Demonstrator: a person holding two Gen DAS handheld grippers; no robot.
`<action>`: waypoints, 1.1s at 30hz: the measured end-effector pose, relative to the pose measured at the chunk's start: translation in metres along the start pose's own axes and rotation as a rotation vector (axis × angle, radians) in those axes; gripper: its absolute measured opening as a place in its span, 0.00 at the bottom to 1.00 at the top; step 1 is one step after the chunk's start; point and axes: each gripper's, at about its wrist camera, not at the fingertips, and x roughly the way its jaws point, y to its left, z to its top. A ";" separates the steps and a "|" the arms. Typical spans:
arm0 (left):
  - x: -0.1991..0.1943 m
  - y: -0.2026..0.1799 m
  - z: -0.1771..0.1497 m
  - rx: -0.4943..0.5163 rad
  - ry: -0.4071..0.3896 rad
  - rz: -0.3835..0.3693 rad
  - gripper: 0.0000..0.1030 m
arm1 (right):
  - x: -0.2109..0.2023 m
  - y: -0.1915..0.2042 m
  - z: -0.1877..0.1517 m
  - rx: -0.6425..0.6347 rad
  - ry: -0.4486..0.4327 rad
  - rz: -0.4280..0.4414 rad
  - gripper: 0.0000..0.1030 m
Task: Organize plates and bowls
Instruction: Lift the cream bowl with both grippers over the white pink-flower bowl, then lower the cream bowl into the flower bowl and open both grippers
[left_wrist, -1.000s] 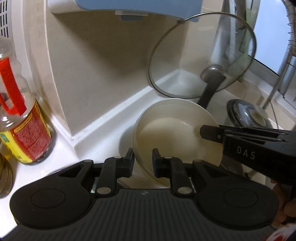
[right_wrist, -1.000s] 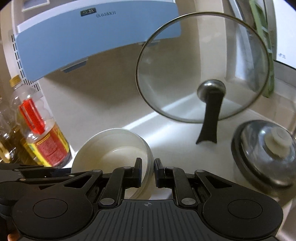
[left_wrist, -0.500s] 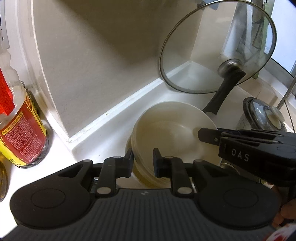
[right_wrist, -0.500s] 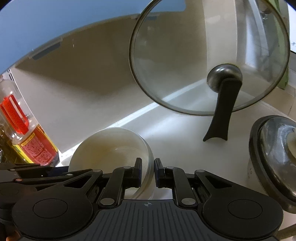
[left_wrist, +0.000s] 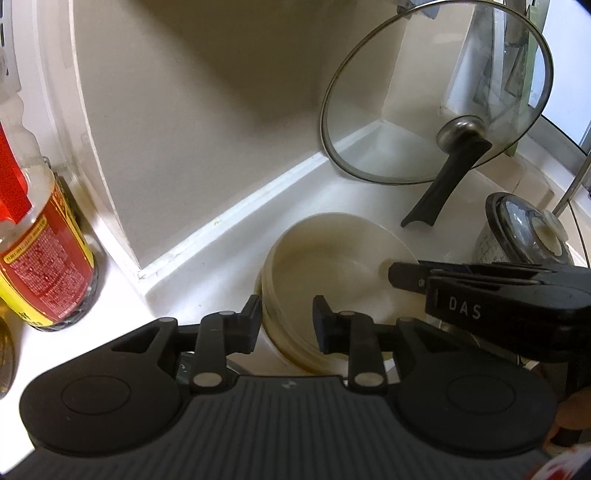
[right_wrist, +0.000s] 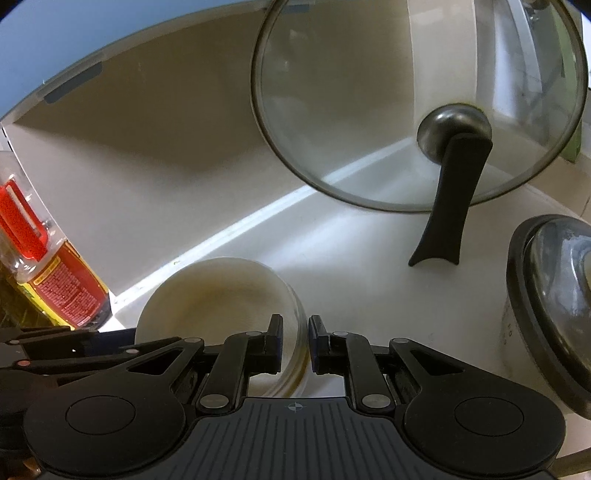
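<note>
A cream bowl (left_wrist: 332, 258) sits on top of a nested stack of like bowls on the white counter, close to the wall. My left gripper (left_wrist: 286, 317) straddles its near rim; the jaws are opening and no longer press on it. My right gripper (right_wrist: 295, 339) is on the bowl's (right_wrist: 214, 295) right rim. The rim fills the narrow gap between the pads, and these jaws are just starting to open. In the left wrist view the right gripper's fingers (left_wrist: 410, 277) reach in from the right over that rim.
A red-labelled oil bottle (left_wrist: 44, 258) stands left of the bowls beside a wall corner. A glass lid (right_wrist: 406, 92) leans upright in the far corner on its black handle (right_wrist: 450, 206). A dark-lidded container (right_wrist: 554, 295) stands at the right. A blue appliance (right_wrist: 74, 44) hangs overhead.
The bowl, tilted and raised a second ago, has come down level onto the stack with both grippers. The left jaws have spread wider around its rim.
</note>
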 end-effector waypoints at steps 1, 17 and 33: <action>0.000 0.000 0.000 -0.002 0.001 0.001 0.26 | 0.000 0.001 0.000 -0.004 -0.002 -0.001 0.17; -0.032 -0.001 -0.006 0.000 -0.051 -0.002 0.42 | -0.038 -0.004 -0.008 0.042 -0.082 0.025 0.58; -0.104 -0.024 -0.052 0.027 -0.088 -0.007 0.65 | -0.115 -0.007 -0.052 0.105 -0.135 0.040 0.72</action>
